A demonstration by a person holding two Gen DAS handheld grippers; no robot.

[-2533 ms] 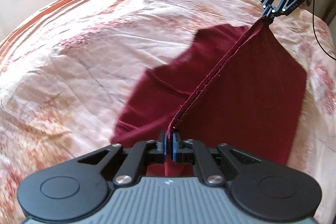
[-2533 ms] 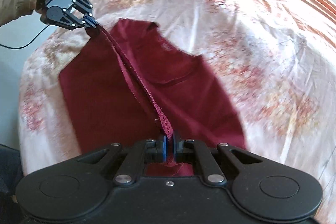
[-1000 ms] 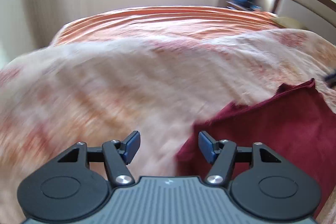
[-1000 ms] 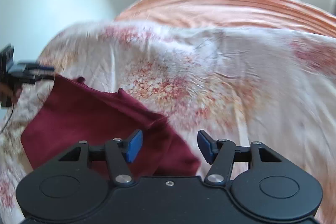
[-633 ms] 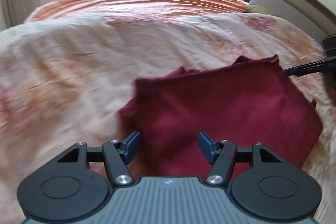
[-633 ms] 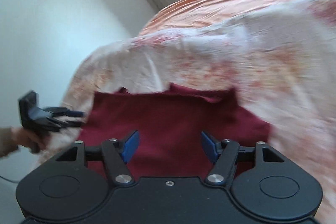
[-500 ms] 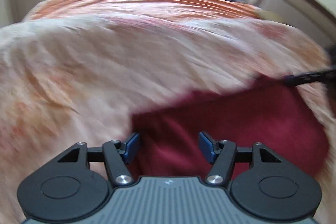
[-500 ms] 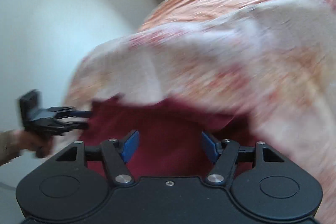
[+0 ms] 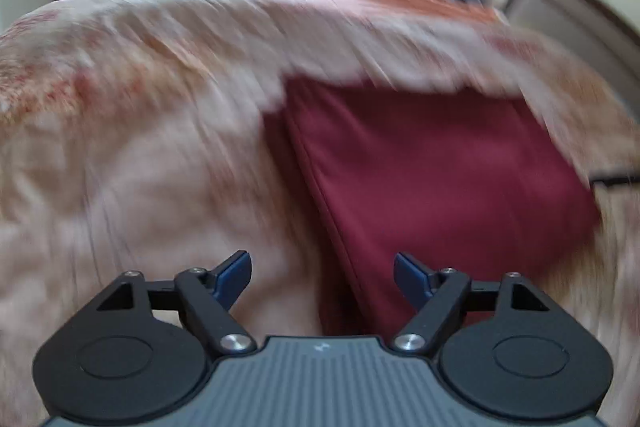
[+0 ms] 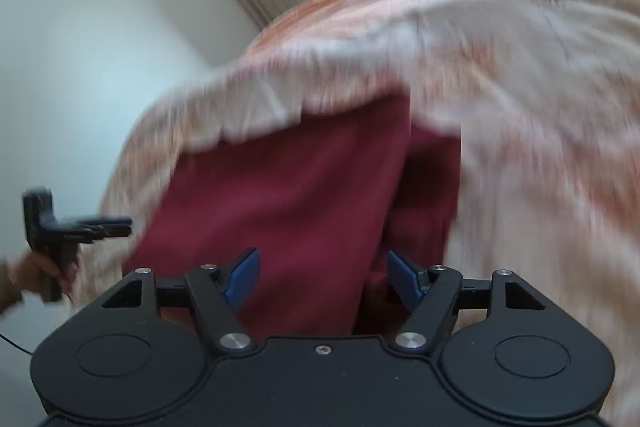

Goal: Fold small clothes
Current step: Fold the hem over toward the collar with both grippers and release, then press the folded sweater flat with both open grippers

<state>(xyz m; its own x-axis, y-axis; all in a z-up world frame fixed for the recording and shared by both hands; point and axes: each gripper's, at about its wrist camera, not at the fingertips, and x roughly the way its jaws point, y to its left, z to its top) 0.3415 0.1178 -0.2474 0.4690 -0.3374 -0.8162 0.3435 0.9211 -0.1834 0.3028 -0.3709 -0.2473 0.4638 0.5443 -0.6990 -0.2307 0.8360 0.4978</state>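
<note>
Both jaws stand apart on the left hand-held gripper [image 9: 322, 273] and right hand-held gripper [image 10: 322, 273] — neither grips anything. One folded maroon garment [image 9: 432, 179] lies flat on the bed [image 9: 140, 155], filling the frame's centre-right just beyond the left fingers.

There are no words, numbers or brand names to read in either picture. The gray body of the left gripper [image 9: 322, 273] has one tiny pale mark at 6 o'clock in its view. It is too small and blurry to read.
</note>
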